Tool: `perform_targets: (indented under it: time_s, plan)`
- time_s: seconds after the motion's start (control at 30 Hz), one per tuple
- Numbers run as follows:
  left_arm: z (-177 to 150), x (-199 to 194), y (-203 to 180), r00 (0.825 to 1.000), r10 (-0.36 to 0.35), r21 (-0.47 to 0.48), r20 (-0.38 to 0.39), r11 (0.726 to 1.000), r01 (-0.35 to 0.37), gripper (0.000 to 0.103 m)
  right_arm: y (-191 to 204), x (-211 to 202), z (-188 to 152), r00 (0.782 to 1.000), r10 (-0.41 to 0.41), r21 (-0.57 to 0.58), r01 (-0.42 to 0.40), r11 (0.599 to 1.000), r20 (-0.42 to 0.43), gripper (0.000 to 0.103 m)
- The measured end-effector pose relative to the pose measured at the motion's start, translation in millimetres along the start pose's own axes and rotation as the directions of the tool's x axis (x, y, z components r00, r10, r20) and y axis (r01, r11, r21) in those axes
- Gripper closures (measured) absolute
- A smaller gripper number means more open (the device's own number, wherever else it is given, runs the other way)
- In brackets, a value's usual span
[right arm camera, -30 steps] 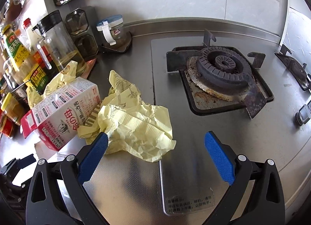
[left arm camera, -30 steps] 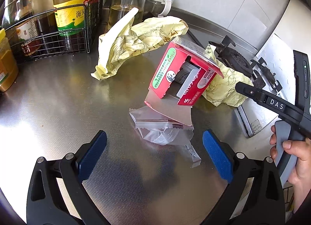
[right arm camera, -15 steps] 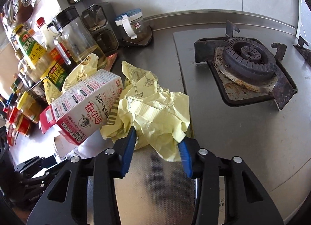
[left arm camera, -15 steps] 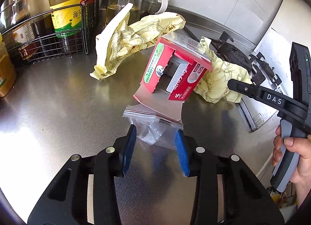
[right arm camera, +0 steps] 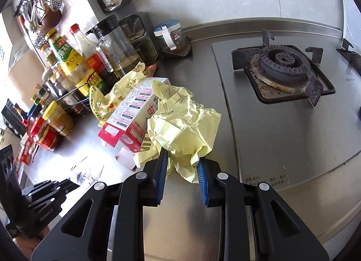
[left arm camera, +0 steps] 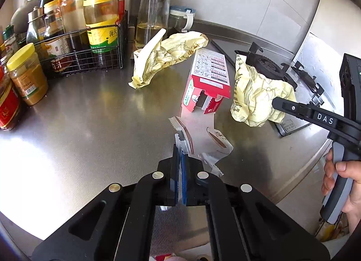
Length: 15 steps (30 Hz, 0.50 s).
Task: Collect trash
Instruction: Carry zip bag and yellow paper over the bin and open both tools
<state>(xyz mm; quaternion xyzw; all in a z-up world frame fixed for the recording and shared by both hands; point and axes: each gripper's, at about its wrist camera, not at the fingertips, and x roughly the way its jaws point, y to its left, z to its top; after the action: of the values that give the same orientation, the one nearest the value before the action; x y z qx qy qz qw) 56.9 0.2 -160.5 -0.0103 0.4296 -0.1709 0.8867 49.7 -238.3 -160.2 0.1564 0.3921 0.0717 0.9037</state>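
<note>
Wire rack [left arm camera: 99,57] holds sauce bottles. Left gripper [left arm camera: 179,159] has just closed, pinching clear plastic wrapper [left arm camera: 216,145]; right gripper [right arm camera: 181,166] has just closed on crumpled yellow paper [right arm camera: 185,125], hiding part of red carton [right arm camera: 126,123].

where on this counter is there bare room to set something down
Bare steel lies left of the red carton, in front of the wire rack and jars. The stove plate nearer than the burner is free. It is crowded around the carton and yellow wrappers.
</note>
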Motion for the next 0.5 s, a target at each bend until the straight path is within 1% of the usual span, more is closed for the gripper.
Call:
perform_targets:
  time_s: [0.23, 0.5]
  plan:
    - [-31, -44, -14, 1.0, 0.001, -0.011, 0.03, 1.0, -0.001, 0.103, 5, -38, -37, 0.999, 0.04, -0.013, -0.04, 0.999, -0.007, 0.077]
    - [-88, -90, -35, 0.999, -0.008, -0.03, 0.038, 0.999, 0.01, 0.103, 18, -88, -87, 0.996, 0.083, -0.058, -0.085, 0.995, -0.035, 0.077]
